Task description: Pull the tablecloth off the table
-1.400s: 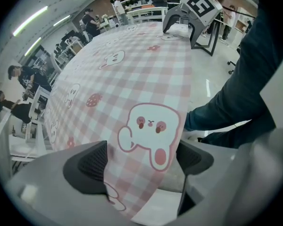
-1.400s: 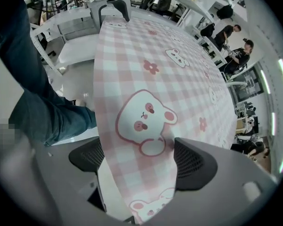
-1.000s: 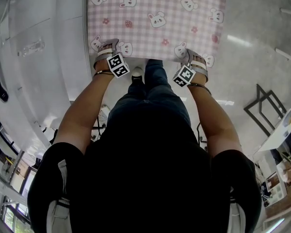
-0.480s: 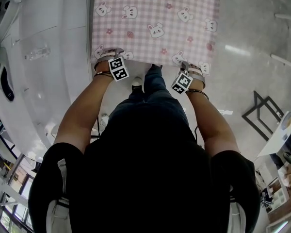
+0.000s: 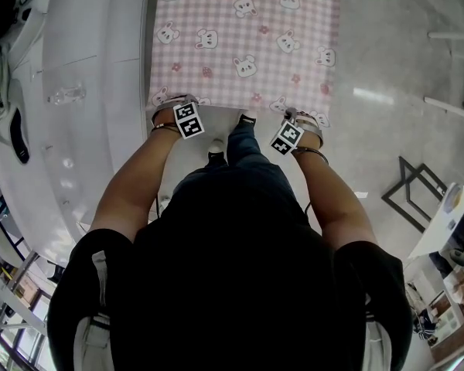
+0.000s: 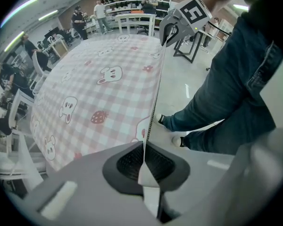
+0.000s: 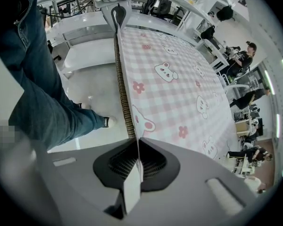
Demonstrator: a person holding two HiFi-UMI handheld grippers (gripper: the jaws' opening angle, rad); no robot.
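The pink checked tablecloth [image 5: 247, 45], printed with bunnies and strawberries, stretches flat away from me in the head view. Its near edge runs taut between both grippers. My left gripper [image 5: 172, 101] is shut on the near left corner, and its pads [image 6: 144, 161] pinch the thin cloth edge [image 6: 153, 102]. My right gripper [image 5: 300, 117] is shut on the near right corner, with the cloth edge [image 7: 125, 102] running into its closed jaws [image 7: 137, 166]. Each gripper view shows the other gripper at the far end of that edge: the right gripper [image 6: 172, 29] and the left gripper [image 7: 117, 13]. The table under the cloth is hidden.
The person's jeans leg [image 5: 243, 141] and shoe [image 5: 216, 155] stand between the grippers. A long white surface [image 5: 85, 91] lies to the left. A dark metal frame [image 5: 417, 192] stands on the shiny floor at the right. People, chairs and shelves fill the background [image 6: 104, 6].
Both grippers have come a little towards the person with the cloth's near edge held in them. More of the cloth's length now shows in the head view.
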